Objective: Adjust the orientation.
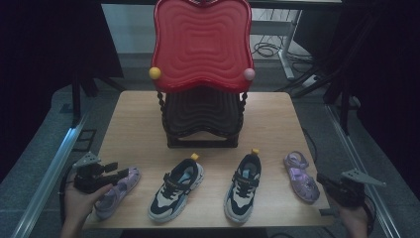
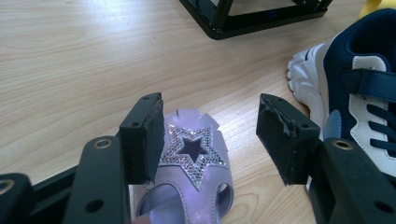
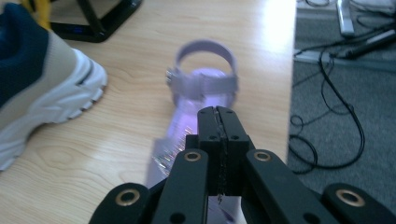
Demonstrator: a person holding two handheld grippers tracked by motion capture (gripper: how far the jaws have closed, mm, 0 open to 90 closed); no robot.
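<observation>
Two purple sandals, two navy sneakers, one red rack.

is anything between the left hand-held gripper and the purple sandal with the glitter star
Nothing visible stands in the way. The left hand-held gripper is open, its jaws on either side of the toe of the purple strap sandal with the glitter star on the light wooden table. The navy and white sneaker lies off to one side.
</observation>
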